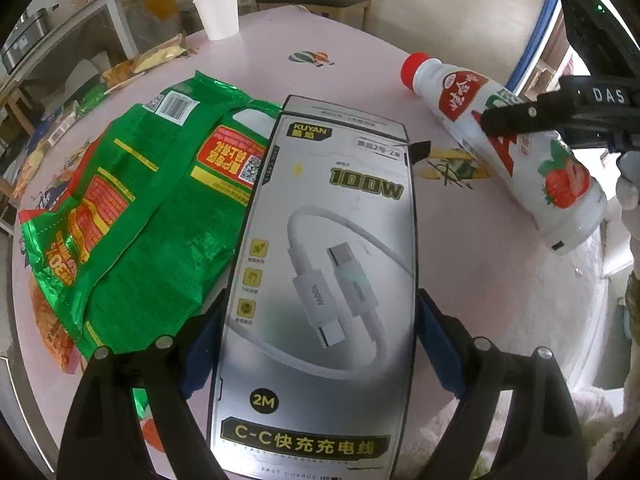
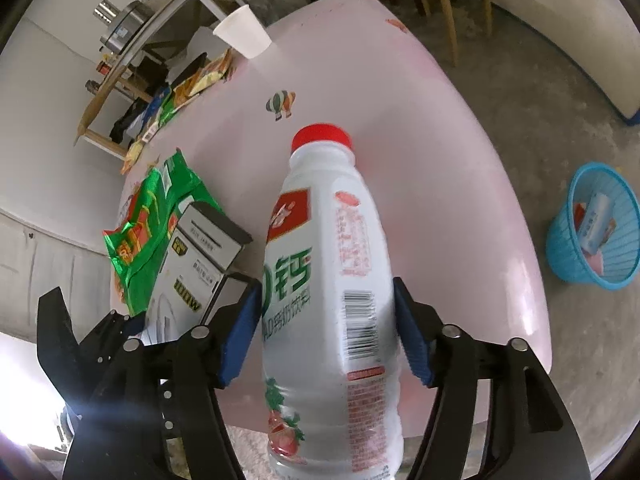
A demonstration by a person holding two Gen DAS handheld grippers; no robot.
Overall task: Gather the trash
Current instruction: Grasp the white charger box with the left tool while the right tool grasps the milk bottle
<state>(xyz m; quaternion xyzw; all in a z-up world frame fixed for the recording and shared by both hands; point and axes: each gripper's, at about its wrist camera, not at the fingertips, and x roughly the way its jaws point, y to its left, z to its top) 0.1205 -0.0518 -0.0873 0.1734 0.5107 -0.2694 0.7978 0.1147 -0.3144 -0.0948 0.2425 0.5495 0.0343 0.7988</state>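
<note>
Left wrist view: the left tongs [image 1: 320, 344] stand spread wide around a grey cable box [image 1: 324, 256] printed "100W" and "2M", its long sides running between the blue pads [image 1: 200, 356]. The pads sit right at the box's edges; whether they press on it cannot be told. The box lies flat on the pink desk [image 1: 360, 76], its far left corner overlapping a crumpled green snack bag [image 1: 132, 208]. To the right, a white milk-drink bottle [image 1: 520, 148] with a red cap lies on its side, cap pointing away, and the black fingers of the right tongs [image 1: 532, 120] reach across its labelled middle. A white paper cup [image 1: 218, 14] stands upright near the desk's far edge, with more wrappers [image 1: 156, 60] scattered along the left rim.

Right wrist view: the right tongs [image 2: 326, 332] straddle the bottle [image 2: 332, 280], blue pads [image 2: 240, 336] at either side of its label. The left pad looks to touch the bottle; a thin gap seems to show at the right one, so a firm grip cannot be confirmed. The red cap points toward the far side of the desk [image 2: 420, 128]. Left of the bottle are the cable box [image 2: 196, 264], the left tongs [image 2: 132, 336] over it, and the green bag [image 2: 148, 216] beyond. The paper cup [image 2: 244, 32] stands at the far edge. On the floor to the right sits a blue plastic basket [image 2: 560, 248] with some packaging already inside.
</note>
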